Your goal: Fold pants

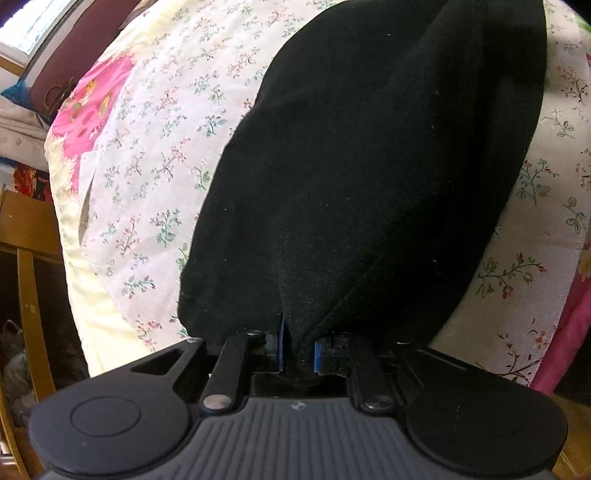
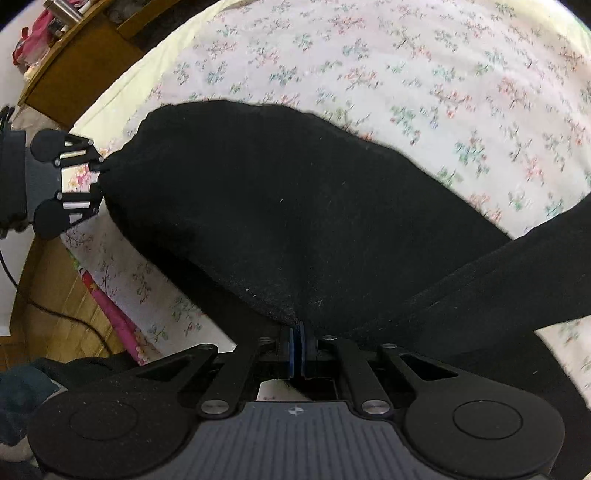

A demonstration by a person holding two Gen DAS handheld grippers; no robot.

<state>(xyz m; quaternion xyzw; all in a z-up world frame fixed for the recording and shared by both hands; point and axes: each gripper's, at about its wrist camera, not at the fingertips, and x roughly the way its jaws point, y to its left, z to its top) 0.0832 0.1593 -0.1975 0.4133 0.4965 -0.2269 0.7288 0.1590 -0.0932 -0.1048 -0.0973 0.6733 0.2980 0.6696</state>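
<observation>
My left gripper (image 1: 298, 343) and right gripper (image 2: 297, 345) each pinch the black pants (image 2: 277, 221); I should lift evenly, keeping the edge taut over the floral bedspread (image 2: 406, 74).

A bedroom in a home — a bed spread with a floral quilt (image 1: 155, 155), cream at its edges and pink along one side. A window (image 1: 33, 22) sits past the quilt's far left corner. Wooden furniture (image 1: 26, 229) stands beside the bed, and wood flooring (image 2: 55, 295) shows below its edge.
</observation>
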